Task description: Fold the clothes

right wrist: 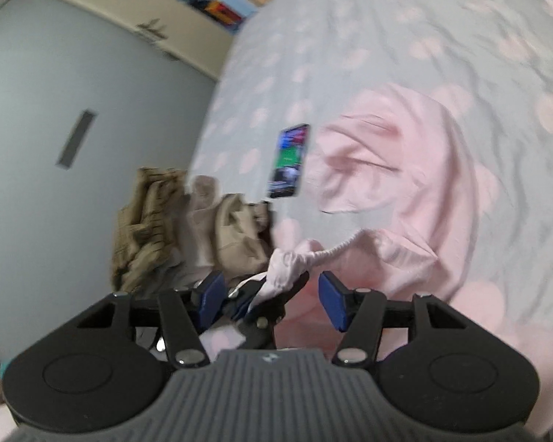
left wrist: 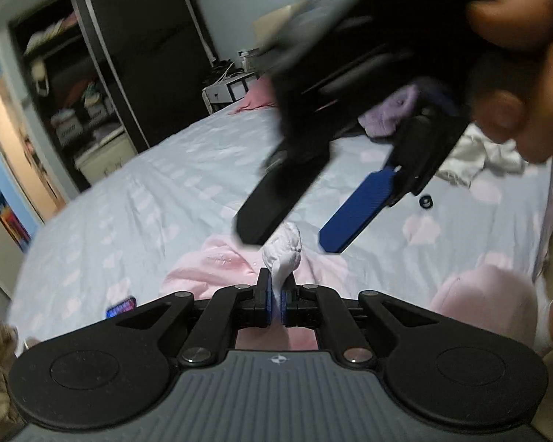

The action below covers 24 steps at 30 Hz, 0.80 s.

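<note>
A pink garment (right wrist: 394,169) lies rumpled on the bed, its gathered elastic hem (right wrist: 335,248) lifted toward me. My left gripper (left wrist: 275,291) is shut on a bunched wad of that pink fabric (left wrist: 284,246), which sticks up past its tips. My right gripper (left wrist: 306,235) hovers just above the wad, open, one blue pad (left wrist: 354,210) facing a black finger. In the right wrist view the right gripper (right wrist: 272,294) stands open with its blue pads apart. The left gripper's black fingers (right wrist: 261,309) and the pinched fabric (right wrist: 291,261) sit between the pads, untouched by them.
The bed has a pale blue sheet (left wrist: 136,199) with pink spots. A lit phone (right wrist: 289,160) lies beside the garment. Beige clothes (right wrist: 188,228) are piled at the bed's edge. Purple (left wrist: 390,114) and grey-white (left wrist: 475,154) garments lie further back. An open wardrobe (left wrist: 92,92) stands behind.
</note>
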Each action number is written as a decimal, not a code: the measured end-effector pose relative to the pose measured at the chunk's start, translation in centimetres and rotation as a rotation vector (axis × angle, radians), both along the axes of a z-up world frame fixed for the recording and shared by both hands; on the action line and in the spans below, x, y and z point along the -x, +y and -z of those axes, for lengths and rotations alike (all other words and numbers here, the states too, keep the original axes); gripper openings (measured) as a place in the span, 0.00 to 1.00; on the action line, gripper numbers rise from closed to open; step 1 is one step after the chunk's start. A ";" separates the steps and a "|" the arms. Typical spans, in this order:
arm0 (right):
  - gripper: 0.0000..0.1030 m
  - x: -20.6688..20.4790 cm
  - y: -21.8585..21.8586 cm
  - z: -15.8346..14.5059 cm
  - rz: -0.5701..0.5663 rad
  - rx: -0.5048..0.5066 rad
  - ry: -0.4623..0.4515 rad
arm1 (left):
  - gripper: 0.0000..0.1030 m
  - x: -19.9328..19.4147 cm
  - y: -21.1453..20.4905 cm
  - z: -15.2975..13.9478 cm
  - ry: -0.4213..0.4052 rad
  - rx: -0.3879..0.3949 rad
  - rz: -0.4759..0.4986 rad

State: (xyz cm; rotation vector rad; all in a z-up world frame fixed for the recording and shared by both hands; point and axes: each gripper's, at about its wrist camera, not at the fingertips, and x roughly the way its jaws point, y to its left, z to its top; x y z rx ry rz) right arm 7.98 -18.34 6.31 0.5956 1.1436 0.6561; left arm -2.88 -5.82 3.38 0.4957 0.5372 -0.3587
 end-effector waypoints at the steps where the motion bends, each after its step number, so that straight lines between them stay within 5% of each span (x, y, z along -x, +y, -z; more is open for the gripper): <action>1: 0.49 0.1 -0.4 0.4 0.030 -0.006 0.026 | 0.03 0.3 -0.8 0.2 -0.020 -0.028 0.007; 3: 0.34 0.2 -1.0 1.0 0.059 -0.007 0.039 | 0.03 1.0 -2.3 0.5 -0.058 -0.082 0.024; 6: 0.28 0.4 -2.0 1.7 0.095 -0.006 0.049 | 0.03 1.2 -3.4 1.2 -0.068 -0.106 0.034; 10: 0.10 0.8 -3.9 2.4 0.125 0.008 0.053 | 0.11 1.5 -3.3 1.6 -0.034 -0.059 0.077; 16: 0.09 1.3 -7.9 1.7 0.099 0.076 -0.036 | 0.13 0.1 1.0 1.2 0.182 0.190 0.073; 20: 0.09 3.1 -7.8 -1.2 -0.112 0.147 -0.268 | 0.34 -3.1 5.7 0.4 0.369 0.483 0.010; 24: 0.09 7.2 -6.0 -4.3 -0.397 0.170 -0.528 | 0.51 -6.0 9.3 -0.6 0.476 0.677 -0.005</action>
